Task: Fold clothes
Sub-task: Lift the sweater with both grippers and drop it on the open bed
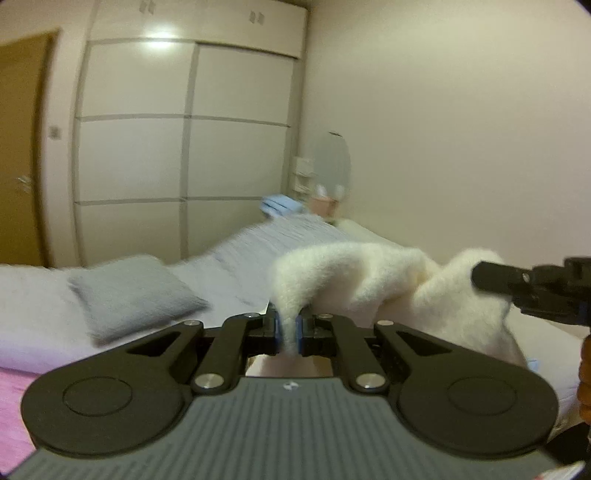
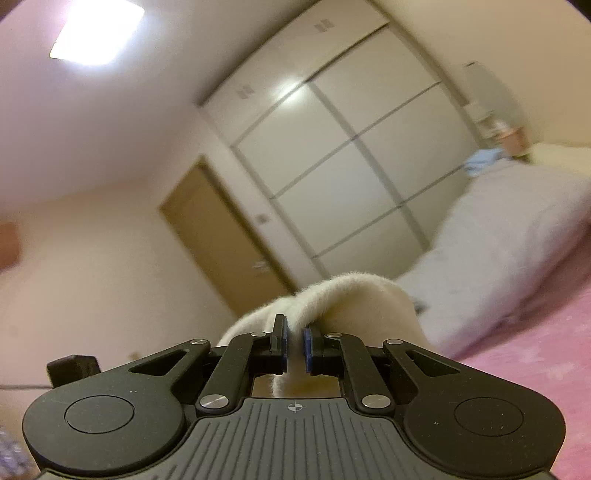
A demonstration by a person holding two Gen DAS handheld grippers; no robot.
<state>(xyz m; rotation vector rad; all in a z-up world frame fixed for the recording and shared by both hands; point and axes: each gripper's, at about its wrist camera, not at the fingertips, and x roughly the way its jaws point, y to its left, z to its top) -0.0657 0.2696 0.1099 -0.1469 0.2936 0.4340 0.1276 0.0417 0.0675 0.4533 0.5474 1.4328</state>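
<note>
Holding a fluffy white garment (image 1: 369, 273) up between both tongs, I see my left tongs (image 1: 289, 332) clamped on a pinch of its edge, the blue pads (image 1: 277, 328) pressed against the fabric on either side. From there the cloth rises and drapes across to my right tongs (image 2: 294, 345), which are likewise closed on a fold of the same garment (image 2: 332, 295), with fleece filling the narrow gap between the pads. In the left wrist view the right tool shows at the right edge as a dark bar (image 1: 532, 284) against the cloth, so the garment hangs in the air above the bed (image 1: 243, 254) rather than lying flat on it. Below and near me is a pink cover (image 2: 535, 354). Just past it on the left lies a grey pillow (image 1: 136, 295) on the pale bedding. Farther down the bed sits a small blue folded pile (image 1: 279, 205), and beside it some blurred items on a stand that I cannot make out. Beyond stand a white wardrobe (image 1: 184, 147) with sliding doors and, left of it, a brown door (image 1: 18, 147). A ceiling light (image 2: 96, 33) glows overhead in the right wrist view.
</note>
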